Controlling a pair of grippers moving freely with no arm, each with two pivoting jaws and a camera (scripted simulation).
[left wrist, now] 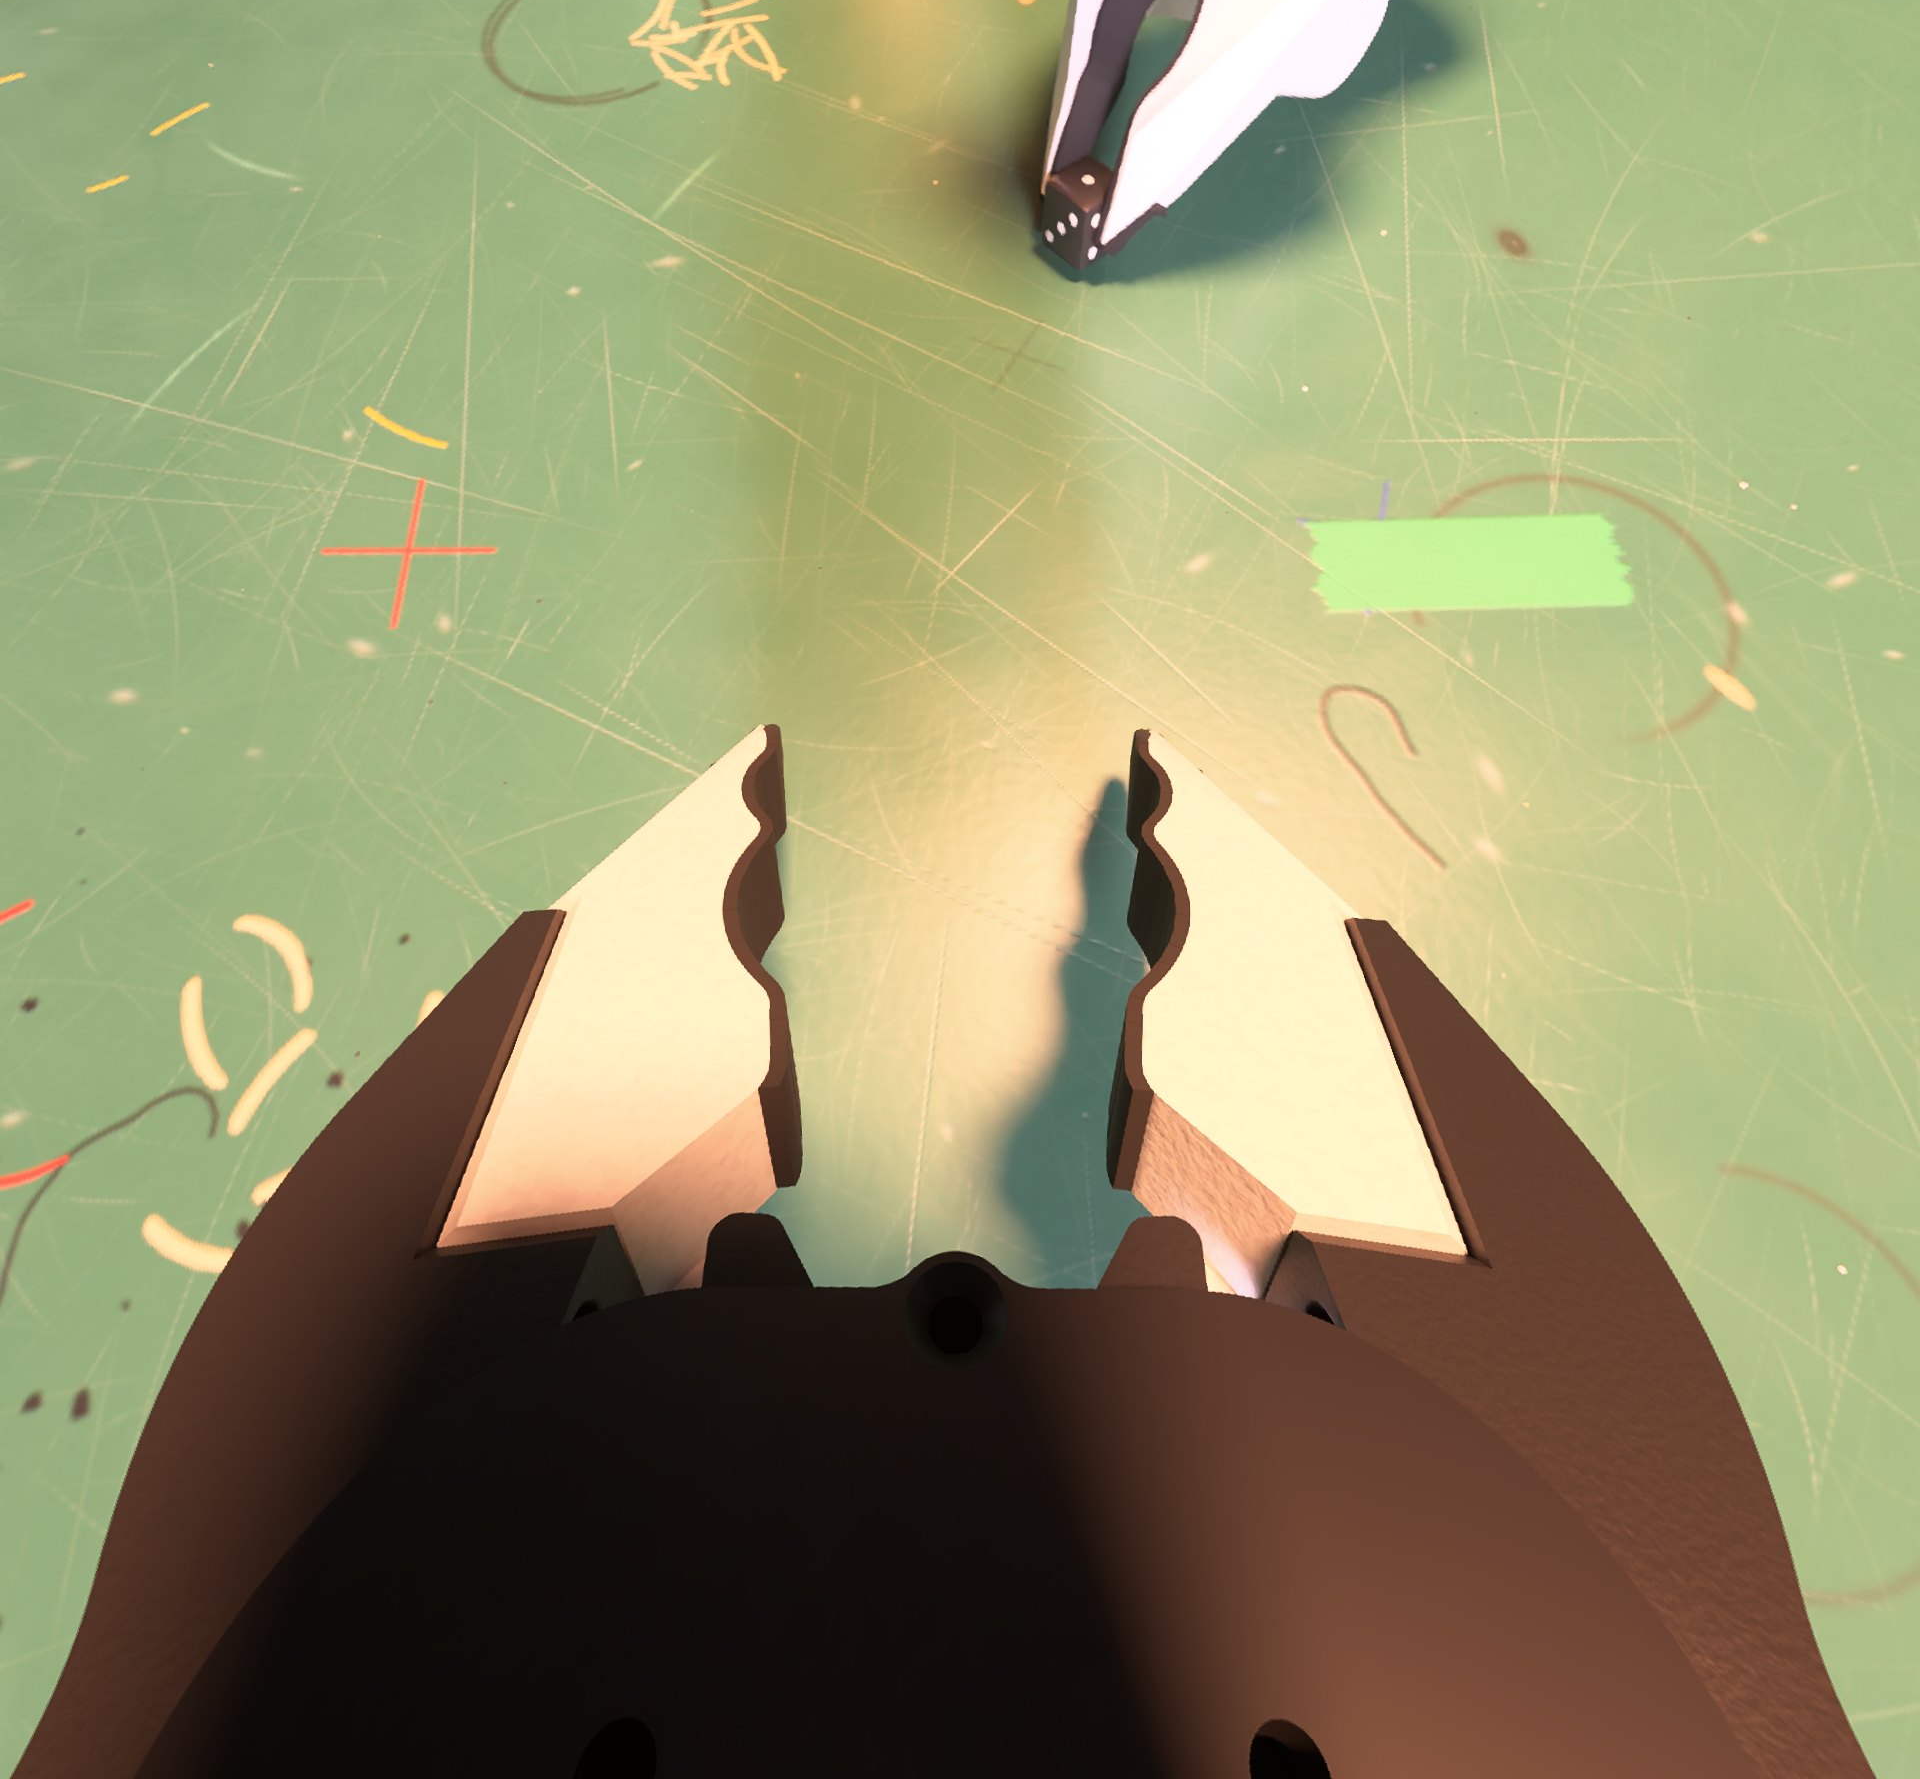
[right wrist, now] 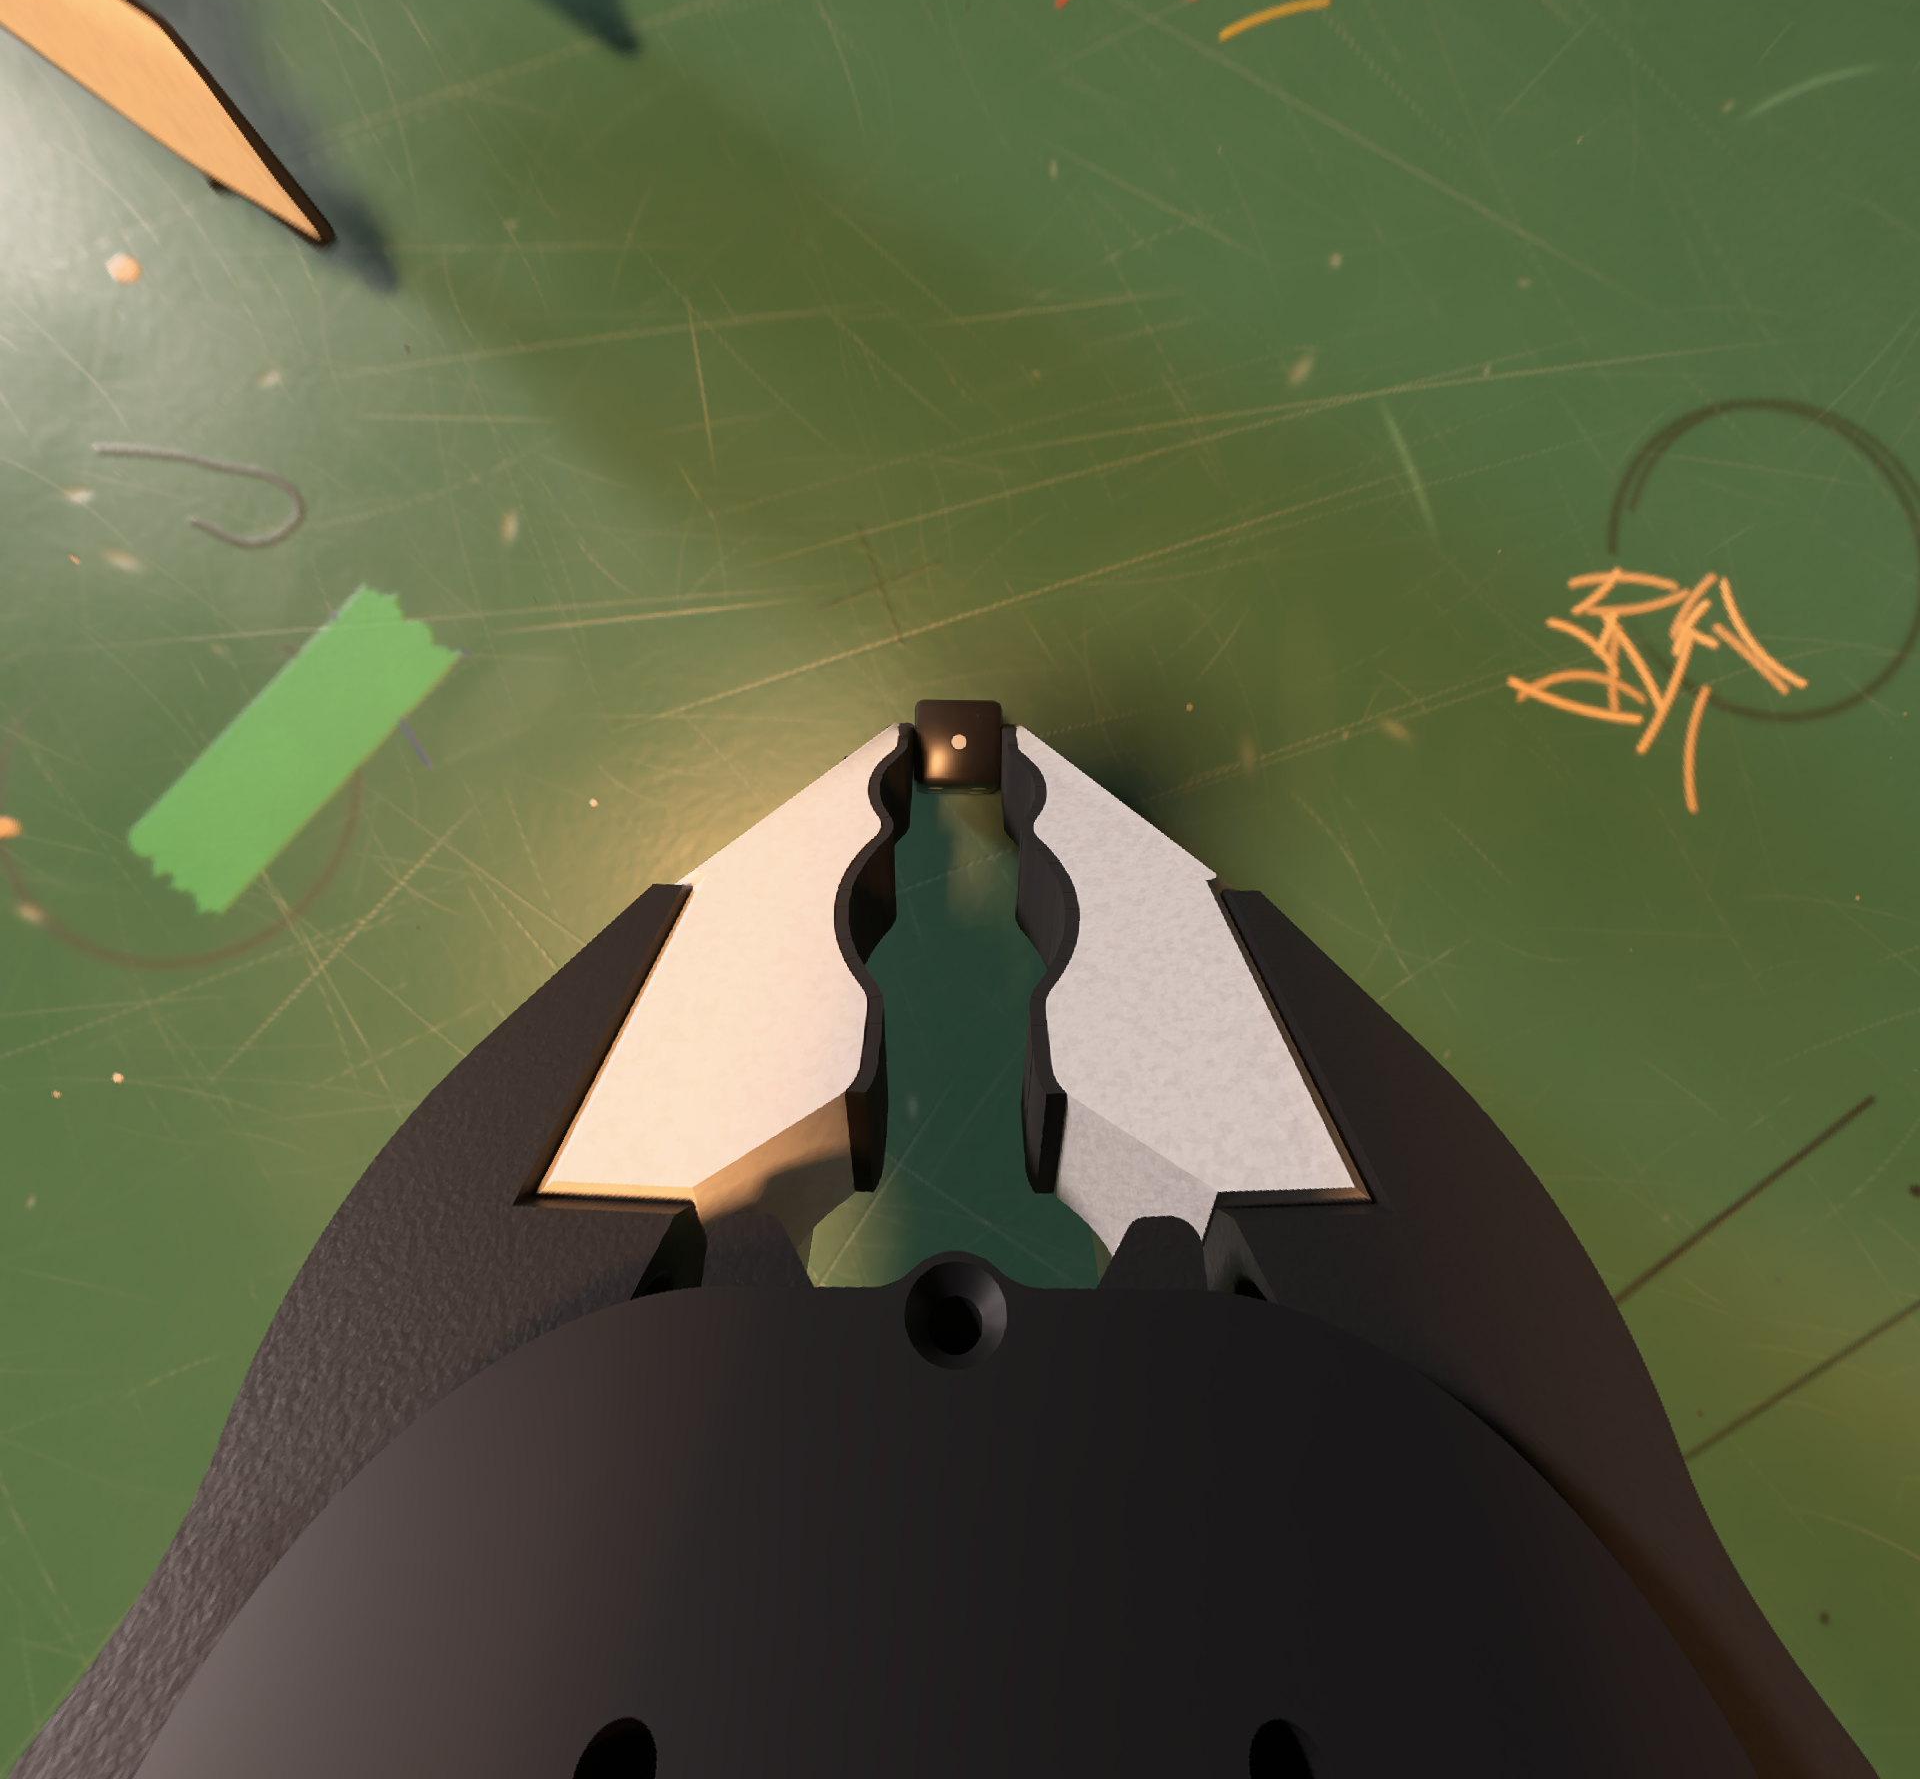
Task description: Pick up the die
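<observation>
A small black die [right wrist: 957,750] with pale pips sits on the scratched green mat [right wrist: 1247,379], one pip facing up. My right gripper [right wrist: 958,734] is shut on the die, whose sides are pinched between the tips of the white fingers [right wrist: 1122,950]. In the left wrist view the die [left wrist: 1072,223] is at the upper right, at mat level, held by the right gripper [left wrist: 1083,212] coming down from above. My left gripper [left wrist: 956,740] is open and empty, low over the mat, well short of the die. It also shows in the right wrist view [right wrist: 447,98] at the top left.
A strip of light green tape [left wrist: 1465,562] is stuck to the mat right of my left gripper; it also shows in the right wrist view [right wrist: 291,747]. The mat bears a red cross [left wrist: 407,550], yellow scribbles [left wrist: 712,41], and pen rings.
</observation>
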